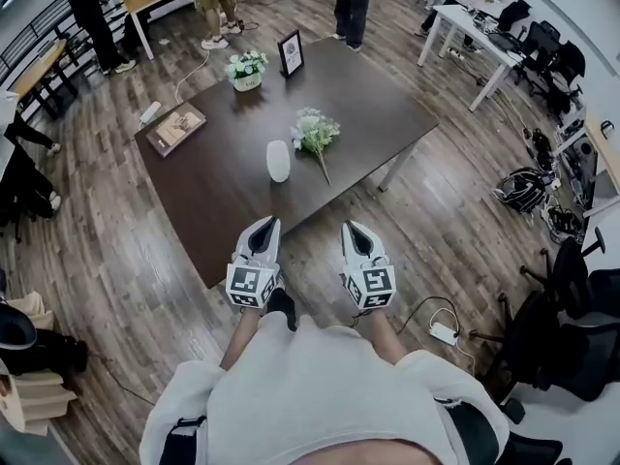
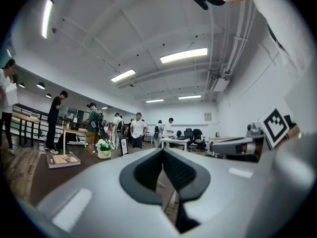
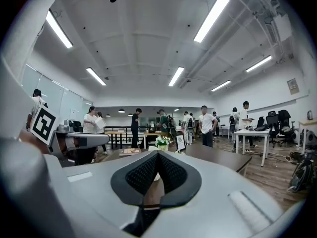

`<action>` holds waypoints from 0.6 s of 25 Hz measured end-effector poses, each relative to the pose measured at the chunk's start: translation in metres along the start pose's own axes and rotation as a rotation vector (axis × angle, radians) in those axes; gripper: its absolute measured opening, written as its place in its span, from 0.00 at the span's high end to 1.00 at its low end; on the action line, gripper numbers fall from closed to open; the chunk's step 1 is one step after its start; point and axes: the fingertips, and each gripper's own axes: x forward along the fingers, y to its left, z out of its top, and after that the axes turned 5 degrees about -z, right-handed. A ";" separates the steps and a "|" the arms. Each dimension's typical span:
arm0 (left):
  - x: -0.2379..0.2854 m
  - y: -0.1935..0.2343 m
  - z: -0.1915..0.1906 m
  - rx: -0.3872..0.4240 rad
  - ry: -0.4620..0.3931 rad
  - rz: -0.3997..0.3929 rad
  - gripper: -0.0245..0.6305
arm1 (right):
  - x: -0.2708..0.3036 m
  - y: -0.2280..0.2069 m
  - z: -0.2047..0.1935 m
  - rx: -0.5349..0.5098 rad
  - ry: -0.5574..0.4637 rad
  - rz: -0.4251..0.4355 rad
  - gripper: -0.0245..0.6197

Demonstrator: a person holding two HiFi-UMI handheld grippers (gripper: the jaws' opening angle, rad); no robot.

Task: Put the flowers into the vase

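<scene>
the dark brown table (image 1: 218,201) sits corner-on to me on the wood floor (image 1: 116,260), and several people stand beyond its far side.

both grippers are held level and side by side at the table's near right edge. the left gripper (image 1: 263,224) has its jaws pressed together with nothing between them; its own view shows the pads meeting at the tip (image 2: 162,150). in the head view its tip overlaps the table's edge. the right gripper (image 1: 351,229) is also pressed together and empty (image 3: 157,153), and it hangs over the floor just off that edge.

a flat book (image 1: 179,127) lies at the left corner. the flowers (image 1: 317,134) lie on their side around the middle of the table, with the blooms toward the far side and the stem pointing at the near right edge. a black picture frame (image 1: 291,53) stands near the far corner, and a small potted plant (image 1: 246,70) with white blooms stands just beside it. the white vase (image 1: 278,161) stands upright mid-table, just beside the flowers on their left; i can't tell whether the two touch.
</scene>
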 end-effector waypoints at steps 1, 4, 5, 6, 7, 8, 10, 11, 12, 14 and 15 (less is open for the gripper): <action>0.006 0.011 0.001 -0.003 0.000 -0.001 0.95 | 0.011 0.001 0.003 -0.001 0.000 -0.002 0.96; 0.028 0.039 0.007 -0.005 -0.004 -0.011 0.95 | 0.045 0.001 0.013 -0.005 -0.001 -0.013 0.96; 0.035 0.048 0.010 -0.004 -0.005 -0.017 0.95 | 0.056 0.001 0.015 -0.005 0.001 -0.018 0.96; 0.043 0.057 0.012 -0.004 -0.006 -0.022 0.95 | 0.067 0.000 0.018 -0.005 0.003 -0.023 0.96; 0.050 0.066 0.014 -0.004 -0.007 -0.026 0.95 | 0.078 0.000 0.021 -0.007 0.003 -0.027 0.96; 0.057 0.075 0.017 -0.005 -0.009 -0.029 0.95 | 0.089 0.001 0.024 -0.009 0.003 -0.029 0.96; 0.070 0.096 0.021 -0.006 -0.014 -0.035 0.95 | 0.112 0.003 0.031 -0.013 0.001 -0.034 0.96; 0.076 0.106 0.023 -0.005 -0.016 -0.039 0.95 | 0.124 0.004 0.034 -0.014 0.001 -0.038 0.96; 0.081 0.116 0.024 -0.005 -0.018 -0.040 0.95 | 0.135 0.005 0.036 -0.015 0.002 -0.042 0.96; 0.089 0.135 0.026 -0.008 -0.021 -0.039 0.95 | 0.154 0.007 0.039 -0.018 0.002 -0.047 0.96; 0.092 0.143 0.026 -0.009 -0.021 -0.036 0.95 | 0.163 0.007 0.042 -0.019 0.000 -0.048 0.96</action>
